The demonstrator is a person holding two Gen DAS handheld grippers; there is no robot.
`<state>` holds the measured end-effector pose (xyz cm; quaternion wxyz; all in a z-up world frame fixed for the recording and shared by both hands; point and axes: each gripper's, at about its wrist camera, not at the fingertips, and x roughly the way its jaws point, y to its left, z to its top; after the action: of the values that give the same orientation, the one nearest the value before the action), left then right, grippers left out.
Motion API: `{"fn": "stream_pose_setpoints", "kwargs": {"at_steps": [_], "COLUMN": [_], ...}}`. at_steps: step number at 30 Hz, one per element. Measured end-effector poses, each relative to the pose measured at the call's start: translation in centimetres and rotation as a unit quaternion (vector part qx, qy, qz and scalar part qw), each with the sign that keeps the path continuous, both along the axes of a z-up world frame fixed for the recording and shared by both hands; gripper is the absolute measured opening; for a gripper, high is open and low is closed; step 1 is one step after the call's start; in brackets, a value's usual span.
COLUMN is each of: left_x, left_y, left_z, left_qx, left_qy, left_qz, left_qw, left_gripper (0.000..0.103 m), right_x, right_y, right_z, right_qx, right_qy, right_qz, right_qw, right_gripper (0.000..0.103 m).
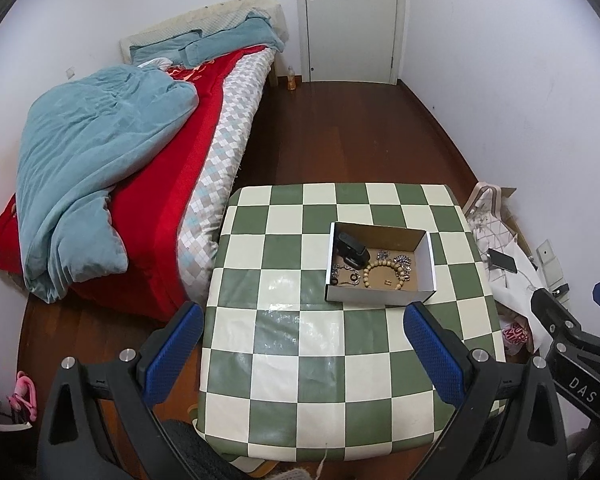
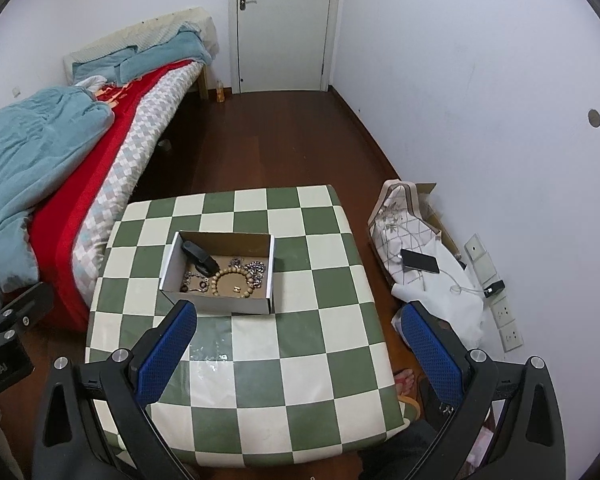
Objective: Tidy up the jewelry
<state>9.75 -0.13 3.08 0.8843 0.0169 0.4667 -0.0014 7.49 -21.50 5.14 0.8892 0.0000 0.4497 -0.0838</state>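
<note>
At far left a bed [image 1: 148,184] stood against the wall, carrying a teal duvet [image 1: 96,168], a red cover [image 1: 180,184] and a diamond-patterned sheet [image 1: 220,184]. A small bottle [image 1: 291,79] stood on the wood floor at the far end of the bed, beside a closed white door [image 1: 352,20].

The left gripper [image 1: 300,356] was held above the near edge of the table [image 1: 280,360], whose top bore a green-and-cream chequered covering. Its blue-padded fingers [image 1: 176,352] were spread wide and held nothing.

The open cardboard box [image 1: 380,294] sat on the table, right of centre in the left wrist view and well apart from both grippers. Inside it lay a black clip-like object [image 1: 352,250] at the far left, a wooden bead bracelet [image 1: 384,274] in the middle, and small metal jewelry pieces [image 1: 402,262] around the bracelet. One tiny gold-coloured piece [image 1: 387,282] lay inside the bracelet loop.

The right gripper [image 2: 300,356] was likewise above the near part of the table, fingers [image 2: 166,356] spread wide and empty. In the left wrist view its body carried the letters "DAS". In the right wrist view the other gripper's body showed a partly cropped label ending "bot.AI".

At right, on the floor beside the wall, a phone [image 2: 420,261] lay on patterned white fabric [image 2: 404,216], near wall sockets [image 2: 508,320]. A sandalled foot [image 2: 406,382] showed at the table's near right edge.
</note>
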Motion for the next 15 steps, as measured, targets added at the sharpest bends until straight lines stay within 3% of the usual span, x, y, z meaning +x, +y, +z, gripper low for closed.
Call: {"fn": "stream_pose_setpoints", "kwargs": {"at_steps": [15], "left_x": [0.24], "left_y": [-0.24], "left_z": [0.56], "left_qx": [0.005], "left_qy": [-0.011], "left_qz": [0.0], "left_qw": [0.9999], "left_gripper": [0.102], "right_x": [0.59], "right_y": [-0.32], "right_z": [-0.34], "right_qx": [-0.002], "right_qy": [0.002], "right_qz": [-0.004], "right_qw": [1.0], "right_gripper": [0.103]}}
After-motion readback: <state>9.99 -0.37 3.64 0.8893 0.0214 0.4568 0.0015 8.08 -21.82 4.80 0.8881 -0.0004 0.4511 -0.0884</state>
